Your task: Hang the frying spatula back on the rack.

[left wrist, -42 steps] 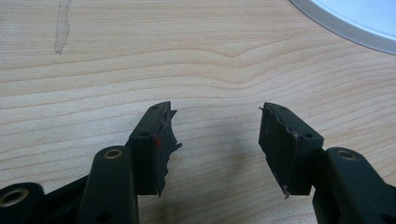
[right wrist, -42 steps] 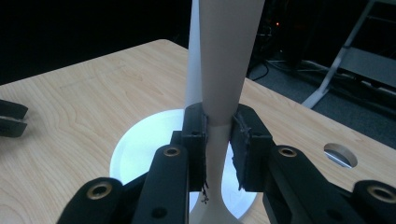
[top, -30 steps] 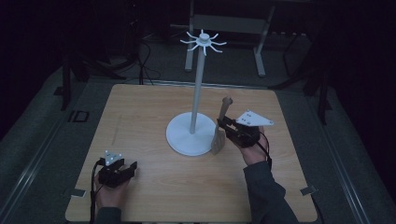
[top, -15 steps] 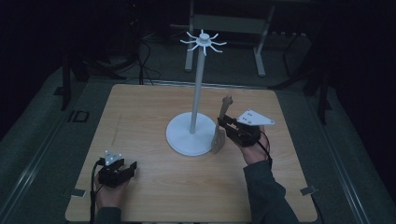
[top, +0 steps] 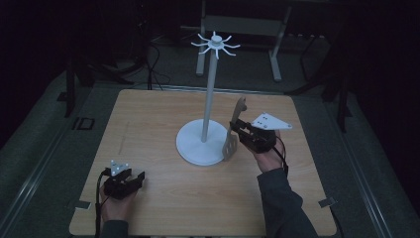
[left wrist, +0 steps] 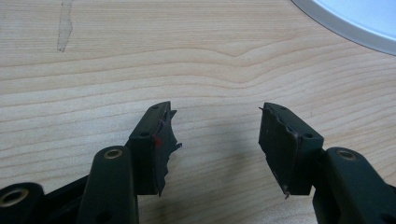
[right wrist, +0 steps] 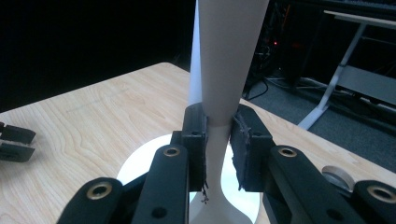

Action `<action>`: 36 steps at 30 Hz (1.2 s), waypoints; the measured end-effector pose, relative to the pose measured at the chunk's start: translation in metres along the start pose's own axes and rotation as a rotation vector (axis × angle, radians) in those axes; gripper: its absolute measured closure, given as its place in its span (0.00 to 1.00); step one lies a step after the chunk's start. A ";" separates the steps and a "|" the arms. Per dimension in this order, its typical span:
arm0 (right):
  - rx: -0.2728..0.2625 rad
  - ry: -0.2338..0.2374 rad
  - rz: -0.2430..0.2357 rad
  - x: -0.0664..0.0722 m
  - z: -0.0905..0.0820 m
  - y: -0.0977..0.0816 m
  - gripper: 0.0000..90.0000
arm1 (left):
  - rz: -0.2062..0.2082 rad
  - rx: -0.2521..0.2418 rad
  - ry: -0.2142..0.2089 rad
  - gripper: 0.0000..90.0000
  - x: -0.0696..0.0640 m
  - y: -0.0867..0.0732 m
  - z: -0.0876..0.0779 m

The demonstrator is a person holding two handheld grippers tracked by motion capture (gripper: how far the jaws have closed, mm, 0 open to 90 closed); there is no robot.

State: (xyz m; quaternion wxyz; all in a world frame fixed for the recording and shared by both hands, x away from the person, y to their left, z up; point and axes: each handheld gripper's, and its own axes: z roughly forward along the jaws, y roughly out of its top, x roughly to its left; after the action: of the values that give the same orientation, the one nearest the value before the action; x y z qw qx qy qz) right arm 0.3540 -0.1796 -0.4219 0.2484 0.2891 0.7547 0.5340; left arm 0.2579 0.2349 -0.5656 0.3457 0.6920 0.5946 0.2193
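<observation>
High view showed one wooden table (top: 163,124) carrying one white stand (top: 210,99), a tall pole rising from a round base (top: 195,144) and topped by a ring of short radiating hooks (top: 216,43). Two grippers were in use, one in each hand.

The right gripper (top: 236,128) was held above the table just right of the stand's base, its jaws pointing left toward the pole, with a grey three-cornered plate (top: 270,121) on top. Its jaws were closed on one flat, tan shoehorn-like piece (top: 235,130). That piece stood nearly upright between the gripper and the pole, long axis close to vertical, with a slight lean to the right at the top. Its narrower upper end rose above the jaws and its broader lower end reached down to the edge of the base; whether it touched the base could not be told.

In the right gripper view, the two black pads (right wrist: 246,144) pinched the piece at its narrow waist, and it widened upward out of the frame ahead of the jaws, with the white base beneath.

The left gripper (top: 136,177) rested low near the table's near-left part, well apart from the stand. In the left gripper view its jaws (left wrist: 215,135) stood wide apart with nothing between them, bare wood under them, and the base's rim (left wrist: 336,25) beyond, ahead and to the right.
</observation>
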 end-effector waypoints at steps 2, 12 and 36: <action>-0.001 0.000 0.003 0.000 0.000 0.002 0.85 | 0.001 0.000 0.000 0.50 0.000 0.000 0.000; -0.020 0.001 -0.002 -0.003 -0.001 0.015 0.85 | 0.000 0.002 0.000 0.50 0.000 0.000 0.000; -0.055 -0.003 0.023 -0.009 0.003 0.049 0.85 | -0.003 0.000 -0.001 0.50 0.001 0.000 -0.001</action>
State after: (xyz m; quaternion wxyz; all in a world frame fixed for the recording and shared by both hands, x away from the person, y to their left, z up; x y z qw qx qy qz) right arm 0.3707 -0.1715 -0.3757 0.2511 0.2916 0.7361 0.5568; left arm 0.2574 0.2360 -0.5654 0.3462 0.6913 0.5955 0.2183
